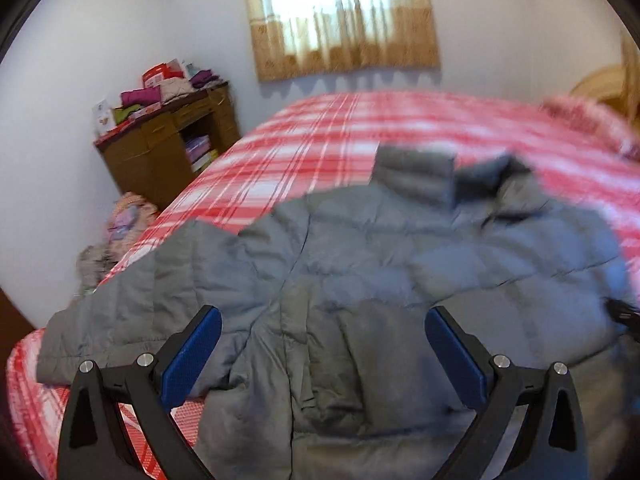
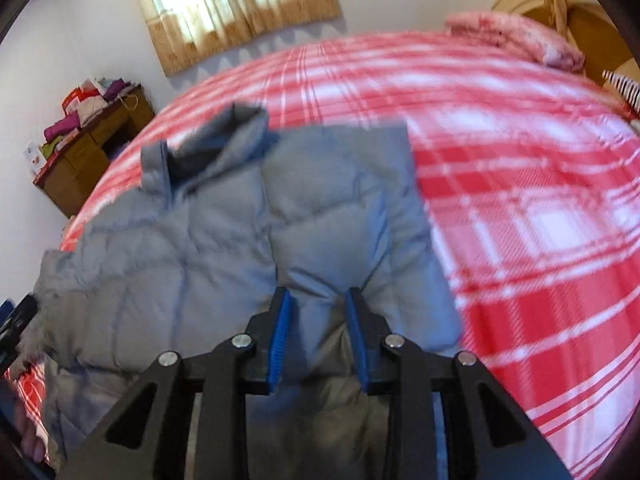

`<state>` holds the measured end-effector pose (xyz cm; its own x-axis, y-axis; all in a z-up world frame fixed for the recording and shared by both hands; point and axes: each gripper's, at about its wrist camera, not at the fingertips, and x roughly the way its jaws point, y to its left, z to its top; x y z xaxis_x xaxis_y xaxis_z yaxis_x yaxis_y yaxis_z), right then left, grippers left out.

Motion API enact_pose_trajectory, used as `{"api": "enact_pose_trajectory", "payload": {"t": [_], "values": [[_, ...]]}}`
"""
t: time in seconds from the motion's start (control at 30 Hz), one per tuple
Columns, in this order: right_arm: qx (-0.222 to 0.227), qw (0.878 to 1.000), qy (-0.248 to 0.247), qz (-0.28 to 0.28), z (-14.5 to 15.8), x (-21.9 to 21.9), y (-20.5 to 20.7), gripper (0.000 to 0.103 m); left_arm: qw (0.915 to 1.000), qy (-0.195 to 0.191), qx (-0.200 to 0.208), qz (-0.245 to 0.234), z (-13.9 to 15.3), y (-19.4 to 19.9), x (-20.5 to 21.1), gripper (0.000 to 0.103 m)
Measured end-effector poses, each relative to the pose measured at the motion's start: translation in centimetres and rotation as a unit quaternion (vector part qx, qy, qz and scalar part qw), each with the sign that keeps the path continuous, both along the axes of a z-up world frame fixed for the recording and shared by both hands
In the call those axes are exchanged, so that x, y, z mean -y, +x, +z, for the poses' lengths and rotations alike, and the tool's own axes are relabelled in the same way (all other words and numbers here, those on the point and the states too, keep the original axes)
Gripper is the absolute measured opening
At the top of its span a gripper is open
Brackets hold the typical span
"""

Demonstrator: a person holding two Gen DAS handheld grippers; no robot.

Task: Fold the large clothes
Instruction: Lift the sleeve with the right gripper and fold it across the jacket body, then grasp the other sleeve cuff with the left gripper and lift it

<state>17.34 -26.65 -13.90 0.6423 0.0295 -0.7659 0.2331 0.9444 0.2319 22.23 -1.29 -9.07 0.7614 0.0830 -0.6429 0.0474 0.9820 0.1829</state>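
A grey quilted puffer jacket (image 1: 360,260) lies spread on a bed with a red and white plaid cover (image 1: 320,140). Its collar is toward the far side and one sleeve reaches to the left edge. My left gripper (image 1: 324,320) is open wide, just above the jacket's near part, holding nothing. In the right wrist view the jacket (image 2: 224,220) fills the left half, with its right part folded over. My right gripper (image 2: 318,300) is shut on a bunched fold of the jacket. The left gripper shows at the left edge of that view (image 2: 16,320).
A brown wooden cabinet (image 1: 168,148) piled with folded clothes stands by the wall left of the bed. A bundle of clothes (image 1: 120,224) lies on the floor beside the bed. A curtained window (image 1: 344,16) is behind. A pink pillow (image 2: 516,36) and wooden headboard (image 2: 592,28) are at far right.
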Motion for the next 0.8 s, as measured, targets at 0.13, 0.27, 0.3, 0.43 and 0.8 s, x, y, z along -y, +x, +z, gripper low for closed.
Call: {"api": "enact_pose_trajectory", "payload": {"t": [0.13,0.27,0.3,0.43,0.8], "values": [[0.007,1.0,-0.007,0.003,-0.1,0.4,-0.9,0.033,0.9988,0.009,-0.031,0.036,-3.5,1.3,-1.1,0.102],[0.012,1.0,-0.002,0.009,-0.4,1.0,-0.9,0.033,0.9965,-0.028,-0.063,0.046,-5.4,2.4,-2.6,0.102],[0.013,1.0,-0.008,0.009,-0.6,0.8,-0.8,0.033,0.9961,-0.032,-0.066,0.048,-5.5,2.6,-2.8,0.102],[0.012,0.999,-0.041,0.016,-0.7,-0.5,-0.3,0.04,0.9958,-0.018,-0.072,0.054,-6.1,3.1,-2.2,0.102],[0.016,0.997,-0.064,0.03,-0.8,-1.3,-0.3,0.06,0.9933,-0.097,0.012,0.062,-0.3,-2.4,-7.7,0.102]]}}
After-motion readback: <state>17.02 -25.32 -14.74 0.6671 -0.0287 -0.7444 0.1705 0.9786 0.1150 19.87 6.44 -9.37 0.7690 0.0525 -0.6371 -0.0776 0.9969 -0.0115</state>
